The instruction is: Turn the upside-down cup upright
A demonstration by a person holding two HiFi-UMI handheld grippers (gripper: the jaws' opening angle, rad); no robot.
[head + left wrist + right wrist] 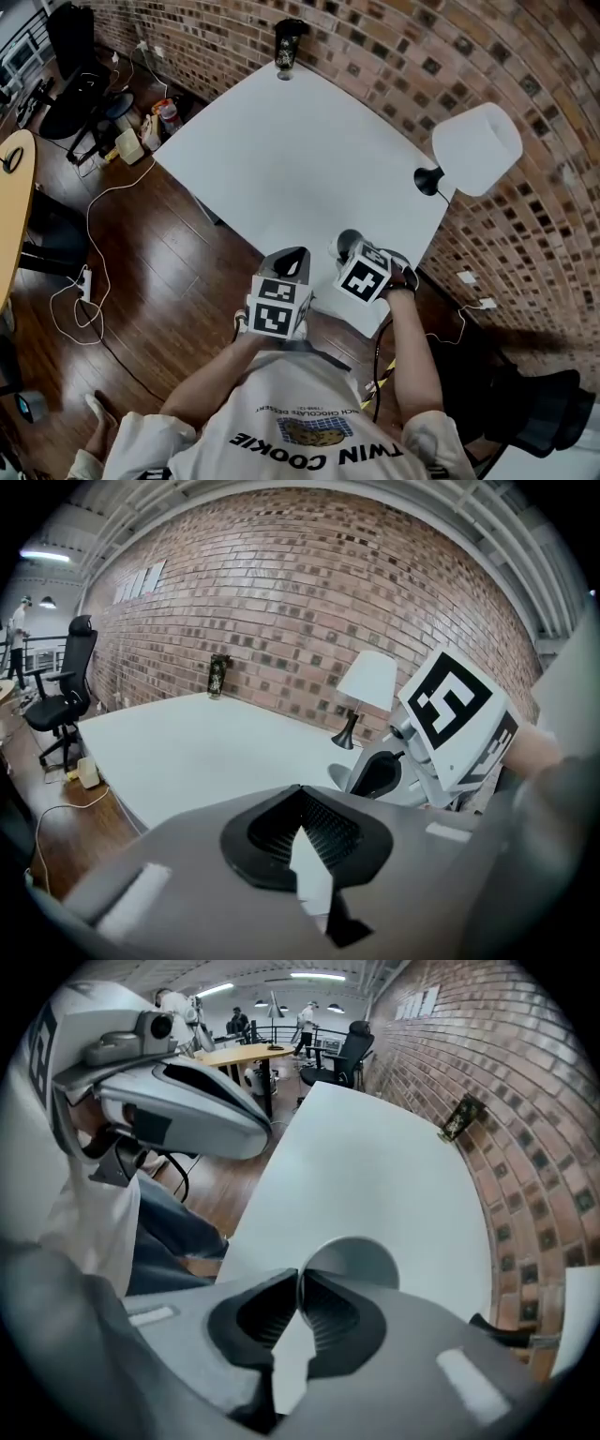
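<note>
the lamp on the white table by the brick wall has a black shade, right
No, the lamp has a white shade, as the head view shows. It is on the white table by the brick wall.

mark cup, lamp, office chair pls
cup (361, 1258): right gripper view, on its round grey surface.
lamp (476, 148): head view, on the white shade.
chair (75, 672): left gripper view, on the black backrest.

The cup (349, 242) is at the near edge of the table (281, 150), between the jaws of the right gripper (354, 251), with the left gripper (292, 255) just left of it. A lamp (476, 148) stands at the table's right edge, a bottle (289, 45) on its far corner
</note>
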